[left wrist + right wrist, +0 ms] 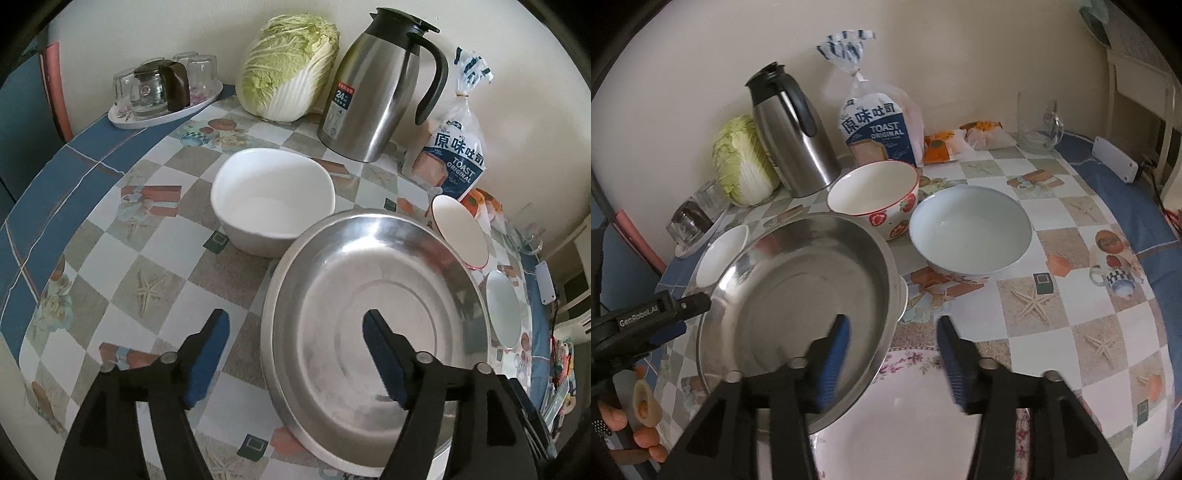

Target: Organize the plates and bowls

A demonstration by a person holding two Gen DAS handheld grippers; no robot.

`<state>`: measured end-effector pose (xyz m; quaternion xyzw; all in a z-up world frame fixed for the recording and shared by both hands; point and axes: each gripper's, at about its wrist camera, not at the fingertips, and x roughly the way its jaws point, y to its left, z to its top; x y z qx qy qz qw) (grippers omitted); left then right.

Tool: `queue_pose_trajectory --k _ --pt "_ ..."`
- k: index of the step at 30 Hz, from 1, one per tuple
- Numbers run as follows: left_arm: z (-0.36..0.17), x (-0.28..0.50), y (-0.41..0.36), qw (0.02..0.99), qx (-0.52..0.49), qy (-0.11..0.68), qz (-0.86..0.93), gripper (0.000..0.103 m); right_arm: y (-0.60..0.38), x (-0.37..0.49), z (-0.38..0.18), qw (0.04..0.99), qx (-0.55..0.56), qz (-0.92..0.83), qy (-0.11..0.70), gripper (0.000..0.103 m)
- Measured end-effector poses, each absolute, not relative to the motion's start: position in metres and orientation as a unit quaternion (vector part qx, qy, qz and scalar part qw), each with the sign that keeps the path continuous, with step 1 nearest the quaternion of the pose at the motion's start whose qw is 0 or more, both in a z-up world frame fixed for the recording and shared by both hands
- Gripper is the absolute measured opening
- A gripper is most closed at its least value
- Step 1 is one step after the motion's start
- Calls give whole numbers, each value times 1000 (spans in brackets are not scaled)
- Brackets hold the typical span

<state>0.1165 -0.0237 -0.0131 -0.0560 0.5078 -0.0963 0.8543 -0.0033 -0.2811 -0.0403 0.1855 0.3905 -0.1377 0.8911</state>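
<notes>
**Steel pan straddled by both hand-held grippers, floral plate beneath**

The steel pan (798, 295), round, shallow and mirror-bright, sits tilted with its near edge on a floral plate (916, 406) on the counter (1071, 332). The right hand-held gripper (892, 354) is spread wide: its left finger hangs over the pan's basin, its right finger outside over the plate, so the pan's right rim lies between the jaws. The left hand-held gripper (295, 354) is likewise spread, mirrored over the pan's (369, 314) left rim, one finger inside, one over the counter (110, 258). Neither pinches anything yet, as far as can be told. Being round, the pan has no long axis; what matters is that each rim runs across its gripper's gap, and both hands seem equally near.

Ahead of the left gripper stands a white, squarish bowl (273, 199). Ahead of the right gripper are a strawberry bowl (875, 199) and a pale bowl (971, 232), both glossy ceramic. Behind them stand a flask (794, 136), cabbage (742, 158) and toast bag (879, 125).
</notes>
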Motion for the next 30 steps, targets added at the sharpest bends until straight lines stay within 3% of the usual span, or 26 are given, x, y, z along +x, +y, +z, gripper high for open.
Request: queue_pose_trajectory --k 7,9,11,16,30 --pt "-13 103 -25 858 -44 504 -85 88 -269 -13 -38 894 172 -130 392 76" --pt "-13 97 -26 859 -40 504 -87 89 -268 -15 -40 894 170 -128 394 88" --pt "-13 93 -25 859 -39 504 -87 91 -266 -18 -41 894 171 -129 393 92" --pt "-12 83 -20 863 -41 497 -82 94 -266 -24 -41 891 182 -131 394 99" --pt "-12 48 -9 863 -39 494 -95 95 -266 -56 -37 888 205 -149 384 103"
